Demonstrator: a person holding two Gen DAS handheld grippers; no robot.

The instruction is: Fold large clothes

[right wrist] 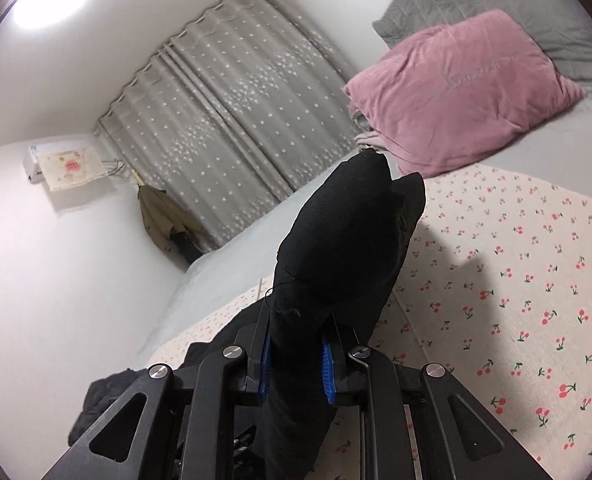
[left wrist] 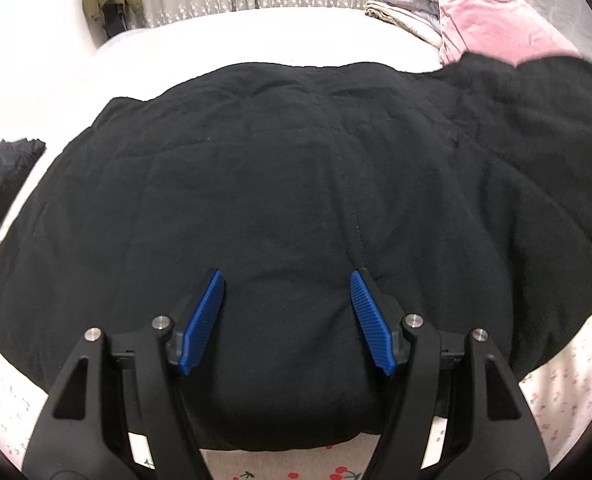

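Observation:
A large black padded jacket (left wrist: 296, 184) lies spread across the bed. My left gripper (left wrist: 287, 280) is open just above the jacket's near part, its blue pads (left wrist: 202, 320) apart with nothing between them. My right gripper (right wrist: 296, 344) is shut on a bunched black part of the jacket (right wrist: 348, 248), likely a sleeve, held up off the bed; the cloth stands up past the fingertips. In the left wrist view that lifted part rises at the right edge (left wrist: 556, 92).
The bed has a cherry-print sheet (right wrist: 516, 280) and a white cover (left wrist: 256, 36). A pink pillow (right wrist: 456, 88) and folded blankets (left wrist: 400, 12) lie at its head. Grey star curtains (right wrist: 232, 120) and an olive coat (right wrist: 160, 216) hang behind. More dark cloth (left wrist: 0, 172) lies at left.

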